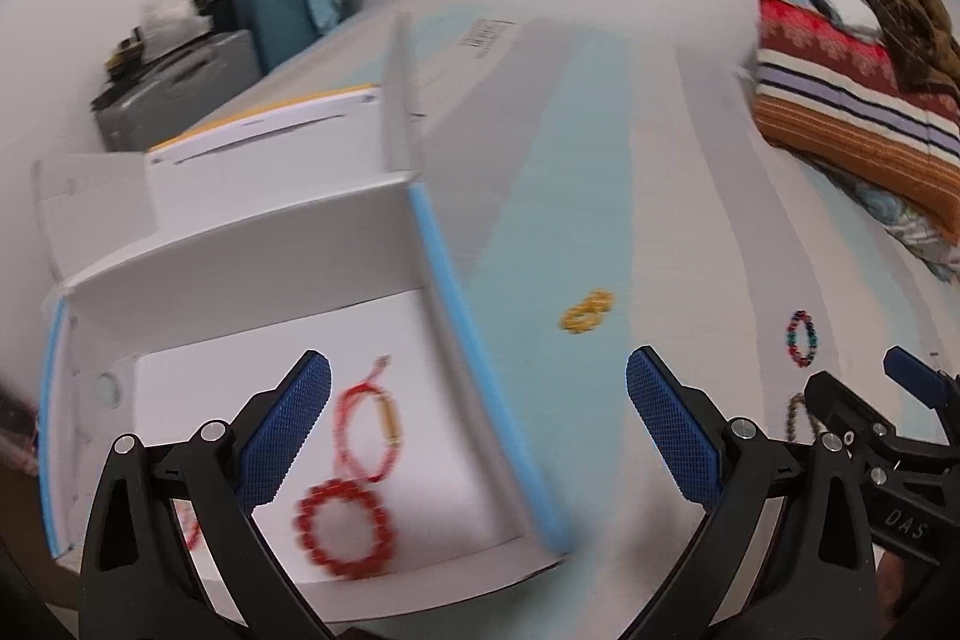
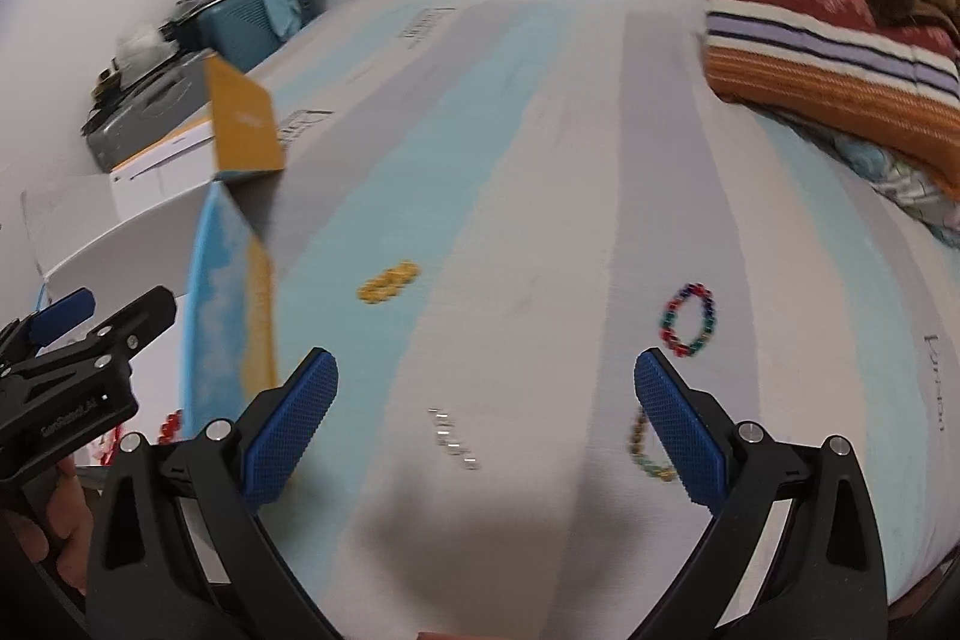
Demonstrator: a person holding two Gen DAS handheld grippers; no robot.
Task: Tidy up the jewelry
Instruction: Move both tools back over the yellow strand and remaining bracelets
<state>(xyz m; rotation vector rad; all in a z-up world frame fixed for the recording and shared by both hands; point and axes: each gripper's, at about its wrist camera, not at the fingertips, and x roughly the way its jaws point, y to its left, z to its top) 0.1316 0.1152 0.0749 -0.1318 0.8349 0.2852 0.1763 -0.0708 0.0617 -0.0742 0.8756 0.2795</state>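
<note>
An open white box with a blue edge (image 1: 444, 280) lies on the striped bed. Inside it lie a red bead bracelet (image 1: 343, 529) and a red string bracelet with a gold tube (image 1: 372, 424). My left gripper (image 1: 479, 430) is open and empty above the box's right wall. On the sheet lie a yellow bracelet (image 1: 588, 311) (image 2: 389, 282), a multicolour bead bracelet (image 1: 803, 337) (image 2: 690, 319), a brown-green bead bracelet (image 2: 648, 445) and a small silver chain (image 2: 454, 439). My right gripper (image 2: 486, 424) is open and empty above the chain.
The bed sheet (image 2: 540, 160) has blue, grey and white stripes. A folded striped blanket (image 2: 828, 58) lies at the far right. Suitcases and clutter (image 1: 198, 64) stand beyond the bed at the left. A yellow box flap (image 2: 243, 124) stands up behind the box.
</note>
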